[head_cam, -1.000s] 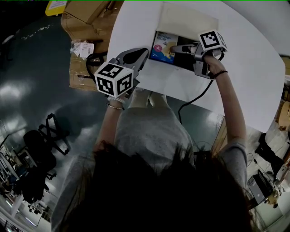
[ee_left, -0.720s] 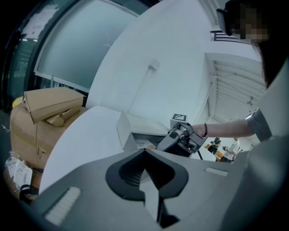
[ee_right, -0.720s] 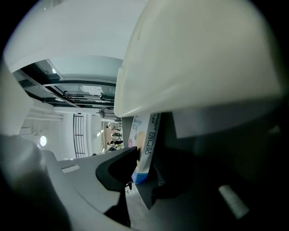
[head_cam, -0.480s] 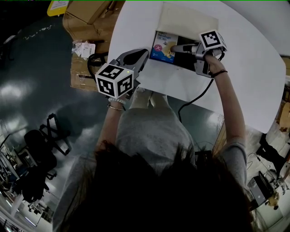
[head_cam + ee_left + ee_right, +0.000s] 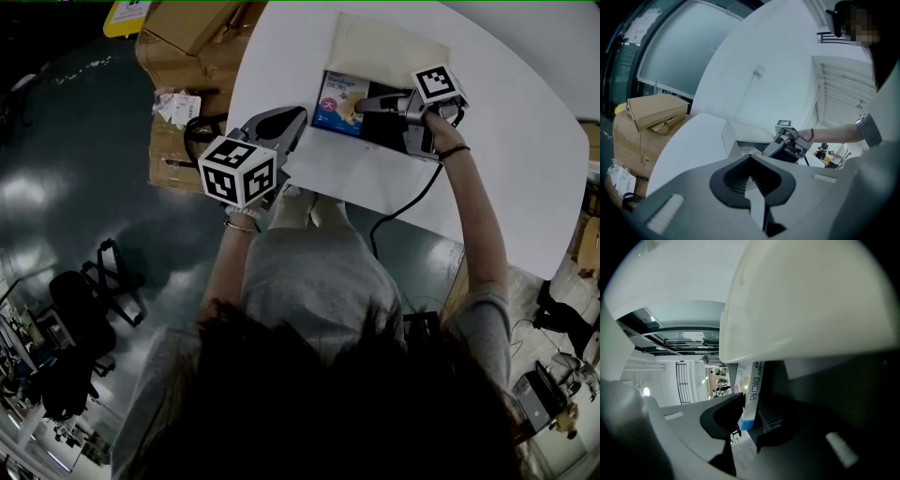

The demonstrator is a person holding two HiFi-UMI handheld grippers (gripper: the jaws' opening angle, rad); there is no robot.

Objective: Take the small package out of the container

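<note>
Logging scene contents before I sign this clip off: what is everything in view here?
table: one, white, upper right
container: one, white box, flap open, on the table
small package: one, blue and white, inside the container
cardboard boxes: several, brown, on the floor left of the table
cable: one, black, hangs off the table's near edge
chair: one, black, on the floor at lower left
left gripper: grey, shut, empty, at the table's near edge
right gripper: grey, in the container, jaws closing on the small package

One white table (image 5: 506,141). One open container (image 5: 384,42). One small package (image 5: 339,101). Cardboard boxes (image 5: 651,112): two counted, ten o'clock off the table.
</note>
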